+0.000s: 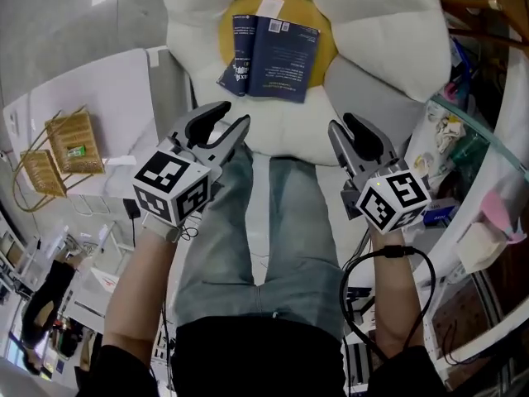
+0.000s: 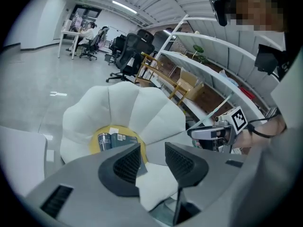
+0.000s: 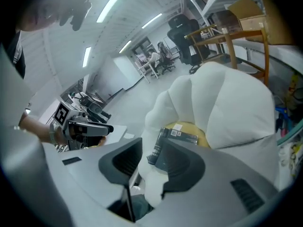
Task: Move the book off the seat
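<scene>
Left gripper and right gripper: jaws parted, empty, both short of the book. Book: dark blue, splayed covers-up on the flower seat's yellow centre, frame top centre; spine runs up-down, slightly tilted. Office chairs: seen in the gripper views only.

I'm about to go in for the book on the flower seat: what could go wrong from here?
The book lies flat on the soft seat; the open left gripper and right gripper may pinch cushion or only one cover. The white slip at its far edge could get dragged along. Cluttered shelves crowd the right side.
</scene>
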Demonstrator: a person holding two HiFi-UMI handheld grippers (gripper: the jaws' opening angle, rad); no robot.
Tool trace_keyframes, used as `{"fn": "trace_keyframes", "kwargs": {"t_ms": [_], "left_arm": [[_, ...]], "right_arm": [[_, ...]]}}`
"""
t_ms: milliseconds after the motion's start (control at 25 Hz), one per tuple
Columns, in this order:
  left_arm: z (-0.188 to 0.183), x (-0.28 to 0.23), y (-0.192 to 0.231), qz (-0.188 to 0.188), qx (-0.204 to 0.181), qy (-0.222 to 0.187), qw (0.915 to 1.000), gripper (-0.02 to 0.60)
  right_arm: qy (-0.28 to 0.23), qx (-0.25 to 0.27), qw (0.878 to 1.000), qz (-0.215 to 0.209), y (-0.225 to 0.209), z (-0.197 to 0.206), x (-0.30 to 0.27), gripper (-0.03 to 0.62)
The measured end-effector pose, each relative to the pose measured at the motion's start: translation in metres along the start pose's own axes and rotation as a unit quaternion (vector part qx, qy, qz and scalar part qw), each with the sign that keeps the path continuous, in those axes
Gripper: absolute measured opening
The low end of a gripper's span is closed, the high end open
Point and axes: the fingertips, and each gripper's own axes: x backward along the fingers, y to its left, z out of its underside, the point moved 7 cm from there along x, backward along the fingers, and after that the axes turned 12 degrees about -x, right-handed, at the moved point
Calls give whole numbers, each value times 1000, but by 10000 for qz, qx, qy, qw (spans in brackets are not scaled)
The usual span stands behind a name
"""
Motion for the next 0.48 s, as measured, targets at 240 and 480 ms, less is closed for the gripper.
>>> {"fn": "trace_keyframes", "kwargs": {"t_ms": [240,480], "left_arm": [[43,-62,18,110,112,165,9997,173],[80,-118,41,22,90,402,9992,216]], "right_arm": [[364,-53,9993,6,-42,42,-49,155],[363,-415,9983,175,-81,76,-90,196]]}}
